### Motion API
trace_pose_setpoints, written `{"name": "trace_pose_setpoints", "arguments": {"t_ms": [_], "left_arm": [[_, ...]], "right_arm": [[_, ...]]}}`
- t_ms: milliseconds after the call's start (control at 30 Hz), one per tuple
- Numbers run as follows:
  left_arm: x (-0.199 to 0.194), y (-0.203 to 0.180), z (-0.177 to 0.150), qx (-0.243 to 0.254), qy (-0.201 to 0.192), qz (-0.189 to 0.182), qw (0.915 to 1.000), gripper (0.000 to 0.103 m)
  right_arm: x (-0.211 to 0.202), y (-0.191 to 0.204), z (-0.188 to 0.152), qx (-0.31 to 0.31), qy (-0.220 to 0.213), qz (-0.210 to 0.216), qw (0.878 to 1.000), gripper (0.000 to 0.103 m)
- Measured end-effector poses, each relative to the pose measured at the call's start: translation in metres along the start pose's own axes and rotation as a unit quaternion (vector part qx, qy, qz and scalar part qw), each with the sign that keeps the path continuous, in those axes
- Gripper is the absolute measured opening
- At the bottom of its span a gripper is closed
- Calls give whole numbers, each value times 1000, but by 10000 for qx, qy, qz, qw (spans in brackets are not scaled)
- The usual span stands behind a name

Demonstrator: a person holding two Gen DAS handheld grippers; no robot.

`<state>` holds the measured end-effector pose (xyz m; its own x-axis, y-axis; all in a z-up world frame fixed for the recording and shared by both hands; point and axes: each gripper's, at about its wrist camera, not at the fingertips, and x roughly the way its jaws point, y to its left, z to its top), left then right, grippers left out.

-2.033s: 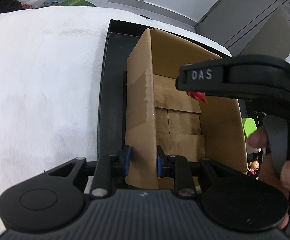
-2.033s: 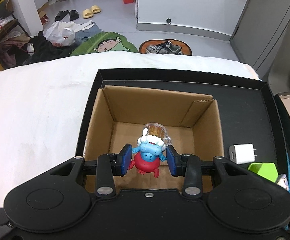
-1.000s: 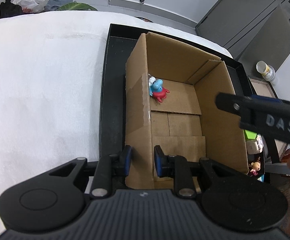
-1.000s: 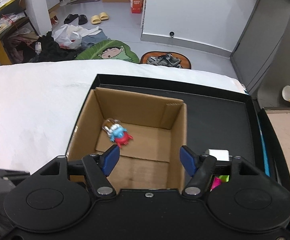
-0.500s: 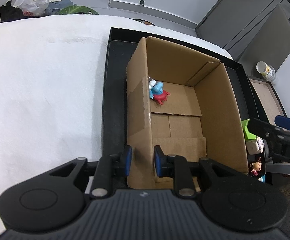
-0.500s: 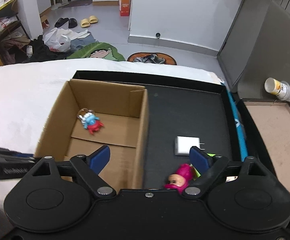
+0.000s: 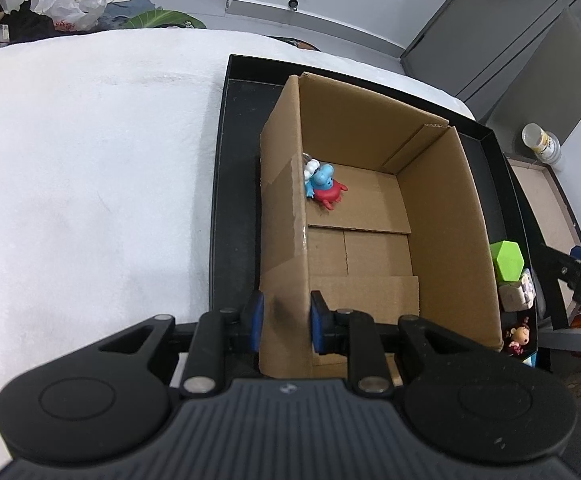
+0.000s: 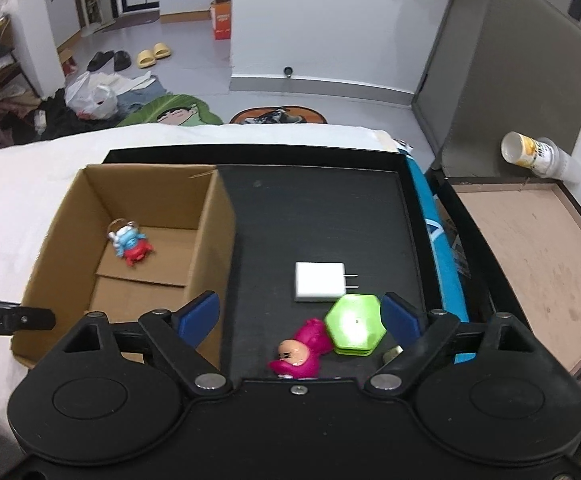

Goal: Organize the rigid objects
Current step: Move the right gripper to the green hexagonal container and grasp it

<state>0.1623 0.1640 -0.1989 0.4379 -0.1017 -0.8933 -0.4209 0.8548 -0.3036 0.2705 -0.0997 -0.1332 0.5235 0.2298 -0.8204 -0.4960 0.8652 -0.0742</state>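
An open cardboard box (image 7: pixel 442 216) (image 8: pixel 210 236) stands on a black tray (image 8: pixel 314 208). A blue-and-red toy figure (image 7: pixel 322 186) (image 8: pixel 130 246) lies on the box floor by the left wall. My left gripper (image 7: pixel 286 320) is shut on the box's near left wall. My right gripper (image 8: pixel 300 314) is open and empty above the tray, to the right of the box. Between its fingers lie a green hexagonal object (image 8: pixel 354 324) (image 7: pixel 508 260) and a pink doll (image 8: pixel 300 350). A white charger (image 8: pixel 320 282) lies just beyond them.
The tray rests on a white padded surface (image 7: pixel 90 180). A blue strip (image 8: pixel 434 240) runs along the tray's right rim, with a brown tray (image 8: pixel 530 256) beyond it. A small doll (image 7: pixel 518 336) and a pale block (image 7: pixel 516 292) lie right of the box. A paper cup (image 8: pixel 530 154) stands far right.
My right gripper let go of the blue-and-red figure into the box, opened wide, and moved right over the tray objects. My left gripper stayed on the box wall.
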Motion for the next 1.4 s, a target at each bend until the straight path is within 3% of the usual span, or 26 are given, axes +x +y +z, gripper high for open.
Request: {"name": "trace_pose_setpoints", "arguments": {"t_ms": [467, 633, 767, 967, 1400], "left_arm": [[1, -5, 0, 58, 84, 223, 9997, 23], [1, -6, -1, 74, 67, 260, 9996, 23], [1, -6, -1, 86, 62, 230, 9997, 23], [3, -8, -3, 129, 74, 256, 9996, 23], [4, -15, -4, 197, 105, 227, 9995, 23]], "right_arm": [[24, -57, 0, 708, 287, -112, 9970, 87], [28, -63, 2, 844, 341, -40, 9958, 86], [41, -67, 0, 931, 489, -103, 9944, 78], [56, -64, 2, 1047, 680, -19, 9922, 78], [89, -61, -1, 1157, 917, -346, 9884, 78]]}}
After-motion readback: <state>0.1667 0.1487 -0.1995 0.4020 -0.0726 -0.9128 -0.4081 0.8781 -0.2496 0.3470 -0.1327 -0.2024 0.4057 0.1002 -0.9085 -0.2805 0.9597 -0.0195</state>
